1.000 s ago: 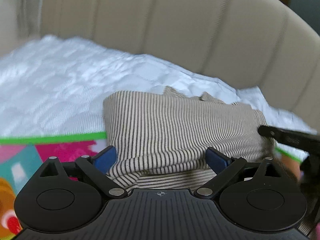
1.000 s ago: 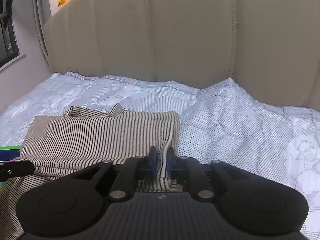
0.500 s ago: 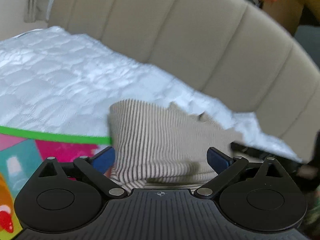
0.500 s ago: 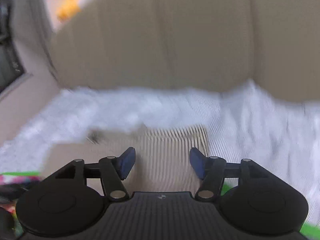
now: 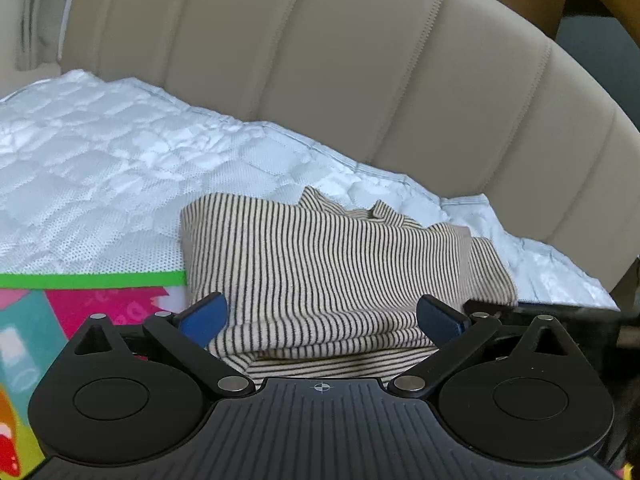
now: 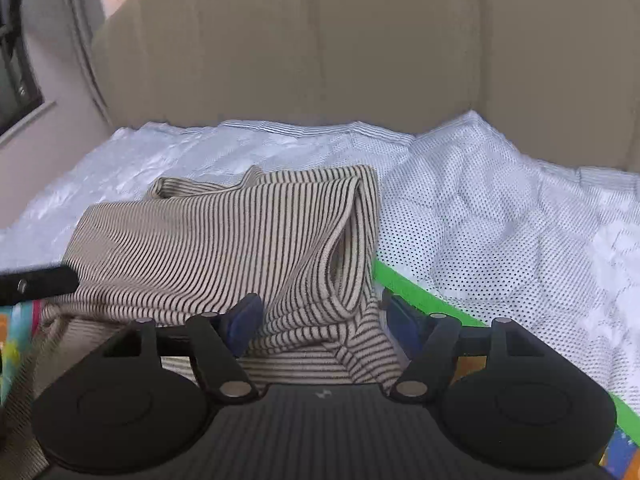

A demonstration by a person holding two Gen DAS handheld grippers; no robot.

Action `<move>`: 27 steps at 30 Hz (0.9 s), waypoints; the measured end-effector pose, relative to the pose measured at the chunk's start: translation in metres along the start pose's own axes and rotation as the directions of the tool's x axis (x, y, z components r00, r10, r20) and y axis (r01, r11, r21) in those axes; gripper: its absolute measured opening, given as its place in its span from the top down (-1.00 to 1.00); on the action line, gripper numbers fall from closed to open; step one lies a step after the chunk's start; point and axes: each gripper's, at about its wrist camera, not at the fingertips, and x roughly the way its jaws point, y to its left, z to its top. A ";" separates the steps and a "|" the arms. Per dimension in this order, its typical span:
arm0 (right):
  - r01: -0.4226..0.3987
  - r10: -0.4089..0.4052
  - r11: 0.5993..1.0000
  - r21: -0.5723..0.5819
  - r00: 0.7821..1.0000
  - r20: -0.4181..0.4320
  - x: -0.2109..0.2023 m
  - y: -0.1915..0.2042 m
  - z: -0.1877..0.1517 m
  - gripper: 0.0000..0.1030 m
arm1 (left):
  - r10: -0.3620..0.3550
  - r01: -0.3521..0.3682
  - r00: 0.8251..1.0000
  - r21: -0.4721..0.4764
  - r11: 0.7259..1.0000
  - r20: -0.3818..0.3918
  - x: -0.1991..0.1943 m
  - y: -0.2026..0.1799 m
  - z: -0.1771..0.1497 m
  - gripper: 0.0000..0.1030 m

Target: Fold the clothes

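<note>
A beige garment with thin dark stripes (image 5: pixel 320 264) lies folded on the bed, its collar toward the headboard. In the left wrist view my left gripper (image 5: pixel 322 316) stands open, its blue pads wide apart over the garment's near folded edge. In the right wrist view the same garment (image 6: pixel 224 248) shows a loose folded flap on its right side. My right gripper (image 6: pixel 326 318) hovers over that corner with its jaws opening; striped cloth lies between the pads, which do not press on it. A black finger of the left gripper (image 6: pixel 36 286) pokes in at the left edge.
A white quilted mattress cover (image 5: pixel 100 168) stretches up to the padded beige headboard (image 5: pixel 360 80). A colourful mat with a green border (image 5: pixel 92 280) lies under the garment's near side, its border (image 6: pixel 424 296) also seen on the right. A window (image 6: pixel 16 80) is at far left.
The right gripper was shut on the striped garment's edge and has let it go, its jaws spreading. The left gripper stays open, and its view has tilted slightly so more headboard shows.
</note>
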 end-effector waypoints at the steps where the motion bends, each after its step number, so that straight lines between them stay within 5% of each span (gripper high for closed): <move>1: 0.010 -0.010 1.000 -0.022 1.000 0.018 -0.006 0.002 0.008 -0.32 | 0.011 -0.011 1.000 -0.008 1.000 -0.002 -0.001 0.002 0.002 -1.00; 6: 0.021 -0.002 0.991 -0.134 0.990 0.140 -0.033 0.020 0.057 -0.29 | 0.078 -0.079 0.996 -0.034 0.996 -0.032 0.001 0.014 0.006 -1.00; 8: -0.017 0.037 0.988 -0.151 0.990 0.133 -0.019 0.030 0.082 -0.07 | 0.087 -0.090 0.995 -0.040 0.995 -0.054 0.006 0.019 0.004 -1.00; 10: -0.038 0.052 0.988 -0.150 0.995 0.087 0.011 0.039 0.097 0.16 | 0.084 -0.087 0.994 -0.050 0.995 -0.072 0.009 0.022 0.003 -1.00; 17: -0.054 0.049 0.990 -0.129 0.998 -0.041 0.107 0.055 0.103 0.20 | 0.077 -0.081 0.995 -0.082 0.993 -0.056 0.007 0.037 0.007 -1.00; 19: -0.070 0.060 0.988 -0.139 0.995 -0.080 0.122 0.056 0.099 0.38 | 0.093 -0.096 0.995 -0.127 0.987 -0.030 0.002 0.050 0.013 -1.00; 20: -0.080 0.068 0.984 -0.162 0.995 -0.077 0.121 0.057 0.097 0.51 | 0.100 -0.102 0.995 -0.159 0.982 -0.017 -0.002 0.057 0.016 -1.00; 21: -0.095 0.083 0.979 -0.178 0.994 -0.072 0.116 0.057 0.098 0.89 | 0.105 -0.104 0.994 -0.191 0.976 -0.005 -0.006 0.064 0.019 -1.00; 27: -0.230 0.242 0.942 -0.245 0.970 0.016 0.006 0.054 0.110 0.90 | -0.023 0.050 0.997 -0.362 0.931 0.078 -0.039 0.079 0.039 -1.00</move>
